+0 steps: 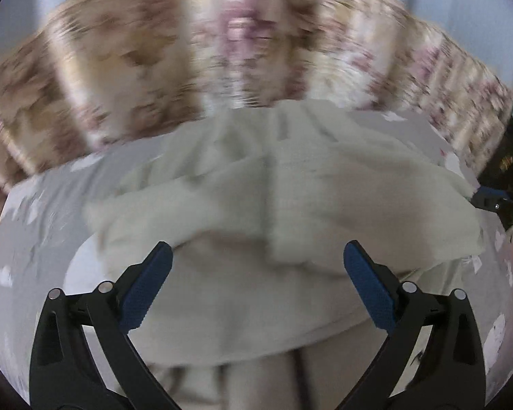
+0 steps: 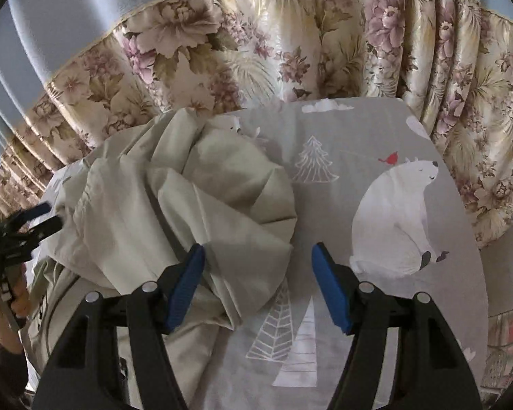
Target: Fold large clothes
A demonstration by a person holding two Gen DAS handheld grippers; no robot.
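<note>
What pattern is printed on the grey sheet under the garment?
White polar bears, trees and a red bird on the grey sheet, clearest in the right wrist view.

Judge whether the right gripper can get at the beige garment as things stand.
Probably yes: the right gripper is open, with the garment bunched just ahead of its left finger, and nothing lies between them on the sheet.

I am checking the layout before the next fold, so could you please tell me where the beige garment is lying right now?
In the right wrist view the beige garment lies bunched on the left part of the grey printed sheet, left of the polar bear print, reaching under the right gripper.
</note>
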